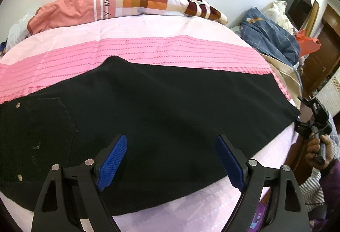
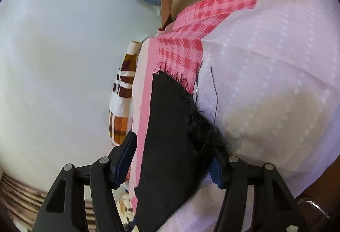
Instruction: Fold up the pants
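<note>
Black pants (image 1: 161, 104) lie flat across the pink bedspread, folded lengthwise, waist and back pocket at the left, leg ends at the right. My left gripper (image 1: 171, 159) is open above the pants' near edge, holding nothing. My right gripper (image 1: 312, 121) shows at the bed's right edge by the leg ends. In the right wrist view the frayed black leg hem (image 2: 174, 117) lies between the open fingers of my right gripper (image 2: 172, 159); the jaws stand wide and are not closed on it.
A checked orange and pink pillow (image 1: 131, 0) lies at the head of the bed. A blue plaid cloth pile (image 1: 269, 34) and an orange bag (image 1: 306, 41) sit to the right. The bed's pale pink sheet (image 2: 265, 72) drops off at the right edge.
</note>
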The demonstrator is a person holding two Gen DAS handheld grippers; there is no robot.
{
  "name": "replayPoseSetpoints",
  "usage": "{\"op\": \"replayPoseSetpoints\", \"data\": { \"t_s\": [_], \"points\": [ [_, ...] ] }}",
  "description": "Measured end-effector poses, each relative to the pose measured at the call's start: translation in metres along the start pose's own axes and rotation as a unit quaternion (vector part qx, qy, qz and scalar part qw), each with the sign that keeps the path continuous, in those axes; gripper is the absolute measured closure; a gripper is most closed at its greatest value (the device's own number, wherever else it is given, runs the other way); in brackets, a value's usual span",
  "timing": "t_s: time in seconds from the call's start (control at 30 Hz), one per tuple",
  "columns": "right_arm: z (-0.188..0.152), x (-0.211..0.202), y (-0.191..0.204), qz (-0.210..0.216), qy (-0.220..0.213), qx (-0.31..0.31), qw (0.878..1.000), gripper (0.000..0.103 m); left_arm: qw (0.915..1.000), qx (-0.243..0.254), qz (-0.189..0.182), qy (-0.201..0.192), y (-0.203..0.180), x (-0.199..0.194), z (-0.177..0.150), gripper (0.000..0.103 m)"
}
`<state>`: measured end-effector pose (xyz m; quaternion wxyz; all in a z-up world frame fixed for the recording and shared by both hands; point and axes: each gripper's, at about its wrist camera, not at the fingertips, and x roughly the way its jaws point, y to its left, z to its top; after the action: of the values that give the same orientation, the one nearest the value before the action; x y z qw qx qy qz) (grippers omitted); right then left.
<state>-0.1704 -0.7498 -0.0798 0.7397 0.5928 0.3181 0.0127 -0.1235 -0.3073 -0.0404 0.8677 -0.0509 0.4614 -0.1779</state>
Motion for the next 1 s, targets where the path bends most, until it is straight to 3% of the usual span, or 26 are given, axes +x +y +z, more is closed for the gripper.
{"op": "replayPoseSetpoints", "data": {
  "t_s": [0.1,0.27,0.33,0.4,0.7,1.0],
  "points": [
    [-0.001,-0.001,-0.002,0.010,0.002,-0.006,1.000,0.047,0.9998,0.000,0.018,-0.009,0.003,-0.002,0.001,0.018],
    [-0.006,-0.001,0.005,-0.045,-0.006,-0.037,0.998,0.066,0.9988,-0.003,0.047,-0.015,0.011,-0.005,0.002,0.018],
    [-0.007,-0.001,0.006,-0.076,-0.004,-0.046,0.996,0.087,0.9984,-0.003,0.055,-0.013,0.013,-0.005,0.001,0.018],
    [-0.005,0.000,0.002,-0.095,0.001,-0.049,0.994,0.097,0.9978,-0.002,0.066,-0.014,0.015,-0.006,0.000,0.018],
    [-0.005,0.005,0.017,-0.141,0.009,-0.095,0.985,0.096,0.9947,0.018,0.101,-0.011,0.014,-0.005,0.000,0.017],
    [-0.010,0.007,0.031,-0.124,0.010,-0.092,0.988,0.096,0.9937,0.025,0.109,-0.002,0.014,-0.001,-0.001,0.017]
  ]
}}
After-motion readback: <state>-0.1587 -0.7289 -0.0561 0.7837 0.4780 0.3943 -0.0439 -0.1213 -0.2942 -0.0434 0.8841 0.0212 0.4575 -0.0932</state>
